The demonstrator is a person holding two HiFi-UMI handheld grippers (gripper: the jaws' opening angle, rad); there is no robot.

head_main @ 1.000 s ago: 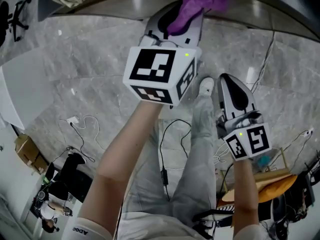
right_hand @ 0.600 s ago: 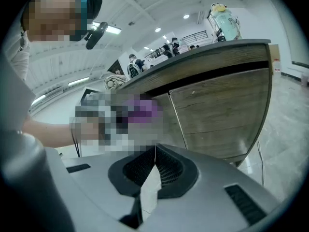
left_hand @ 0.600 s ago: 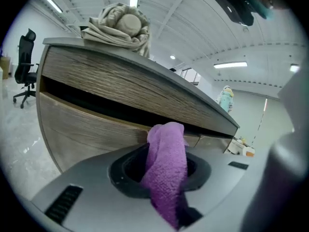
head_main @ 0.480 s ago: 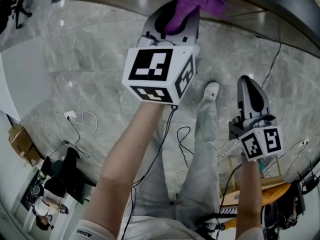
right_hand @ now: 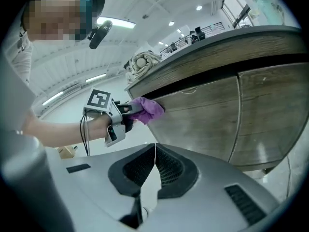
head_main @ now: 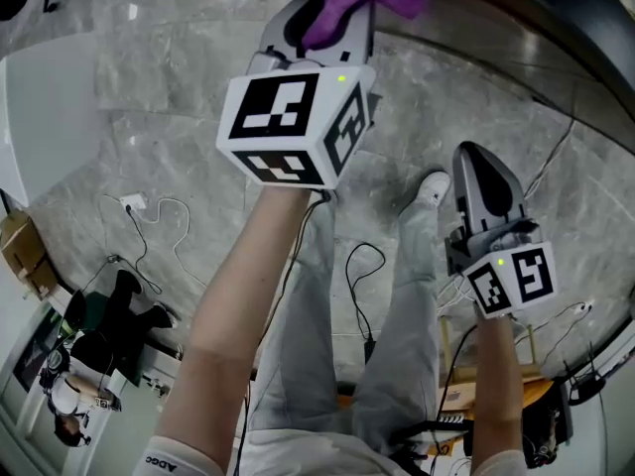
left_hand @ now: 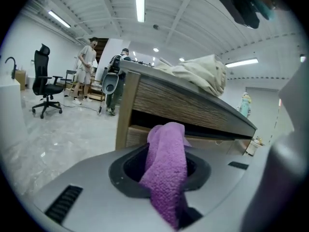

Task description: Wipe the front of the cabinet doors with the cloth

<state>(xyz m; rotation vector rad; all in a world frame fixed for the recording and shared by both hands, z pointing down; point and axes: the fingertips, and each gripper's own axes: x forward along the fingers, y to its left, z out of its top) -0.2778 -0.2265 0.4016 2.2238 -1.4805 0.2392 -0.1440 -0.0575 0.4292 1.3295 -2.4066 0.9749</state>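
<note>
Cloth (left_hand: 166,168) clamped in left hand-held gripper (head_main: 332,16) — touching cabinet door (right_hand: 203,120).

Purple cloth (left_hand: 166,173); brown wood-grain cabinet doors (right_hand: 207,117); grey veined floor (head_main: 129,87); black-and-white marker cube (head_main: 293,127).

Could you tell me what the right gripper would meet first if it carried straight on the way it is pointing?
Probably the wooden cabinet door, just beside the purple cloth in the left gripper. The right gripper has its jaws together and empty; how far off the door is I cannot judge.
</note>
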